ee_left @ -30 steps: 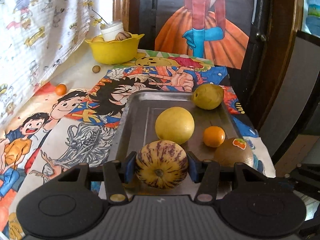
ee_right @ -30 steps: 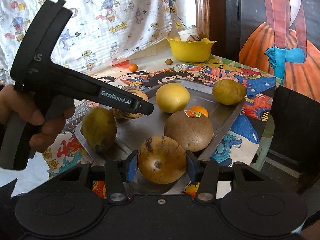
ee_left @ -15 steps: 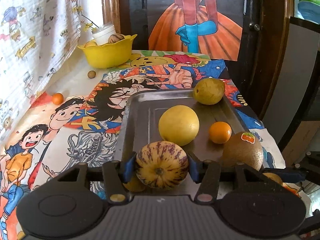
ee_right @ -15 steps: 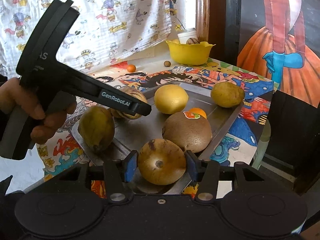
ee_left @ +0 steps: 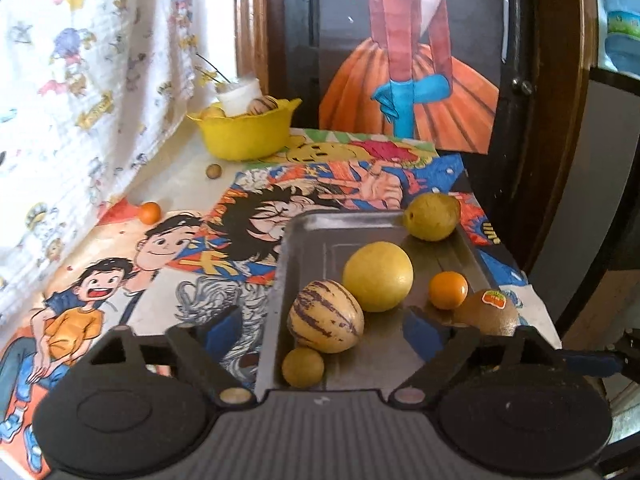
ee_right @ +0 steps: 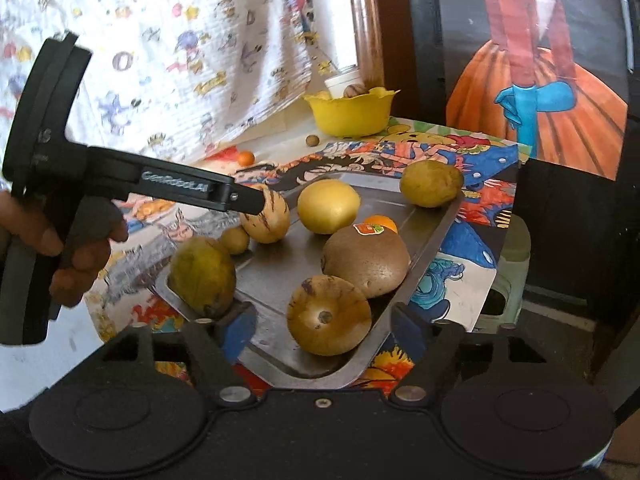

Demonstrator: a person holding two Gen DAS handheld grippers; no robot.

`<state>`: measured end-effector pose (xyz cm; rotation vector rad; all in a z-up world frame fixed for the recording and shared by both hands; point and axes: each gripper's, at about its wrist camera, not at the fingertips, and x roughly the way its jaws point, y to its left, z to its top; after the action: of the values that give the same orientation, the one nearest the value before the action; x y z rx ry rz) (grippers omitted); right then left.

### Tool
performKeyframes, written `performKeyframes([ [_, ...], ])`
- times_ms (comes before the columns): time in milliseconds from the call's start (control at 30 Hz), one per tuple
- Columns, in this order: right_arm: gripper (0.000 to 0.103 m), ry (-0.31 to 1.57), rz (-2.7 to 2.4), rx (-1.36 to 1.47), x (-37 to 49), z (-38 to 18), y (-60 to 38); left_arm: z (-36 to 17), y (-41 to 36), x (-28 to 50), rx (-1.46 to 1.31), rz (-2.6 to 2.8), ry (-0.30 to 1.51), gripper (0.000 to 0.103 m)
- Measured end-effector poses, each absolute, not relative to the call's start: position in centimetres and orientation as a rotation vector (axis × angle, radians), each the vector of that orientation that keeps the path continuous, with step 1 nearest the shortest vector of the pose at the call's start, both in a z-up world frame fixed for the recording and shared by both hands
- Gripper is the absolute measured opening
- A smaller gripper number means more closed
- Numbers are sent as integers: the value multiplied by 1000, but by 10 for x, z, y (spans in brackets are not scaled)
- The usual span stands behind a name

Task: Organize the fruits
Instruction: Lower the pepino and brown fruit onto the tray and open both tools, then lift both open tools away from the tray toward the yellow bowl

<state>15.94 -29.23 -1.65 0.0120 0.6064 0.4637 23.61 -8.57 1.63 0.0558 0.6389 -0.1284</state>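
A metal tray [ee_left: 316,236] [ee_right: 432,232] holds several fruits. A striped yellow melon [ee_left: 326,317] [ee_right: 269,216] rests on the tray between the spread jaws of my open left gripper [ee_left: 324,330]. A small yellow fruit [ee_left: 303,367] lies in front of it. A round yellow fruit [ee_left: 378,276], a small orange [ee_left: 448,290] and a brown stickered fruit [ee_left: 486,316] lie beyond. My right gripper [ee_right: 324,330] is open around a brown round fruit [ee_right: 329,315] that rests on the tray's near corner. A green-yellow fruit [ee_right: 202,276] sits at the tray's left corner.
A yellow bowl [ee_left: 244,136] with fruit and a white cup stands at the back by the curtain. A small orange [ee_left: 151,213] and a brown nut [ee_left: 213,171] lie loose on the cartoon tablecloth. A yellow-green fruit [ee_left: 432,216] sits at the tray's far corner. The table edge drops off at right.
Both grippers have opened. The striped melon is let go from the left gripper and the brown round fruit from the right; both now rest on the tray.
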Motion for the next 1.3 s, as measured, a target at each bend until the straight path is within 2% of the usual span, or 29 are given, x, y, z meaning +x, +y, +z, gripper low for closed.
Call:
performKeyframes([
  [100,94,614,459,47,152,-10,-291,23,-81,225,45,-91,629,102],
  [267,102,652,431,74,142,-1,-286,27,-77,209,66,37,685,102],
  [667,102,765,423,106,119,6,-257,29,-38,156,16,196,748,102],
  [1300,102,779,547,83,123,28,-211,25,27,121,-26,410,759,103],
])
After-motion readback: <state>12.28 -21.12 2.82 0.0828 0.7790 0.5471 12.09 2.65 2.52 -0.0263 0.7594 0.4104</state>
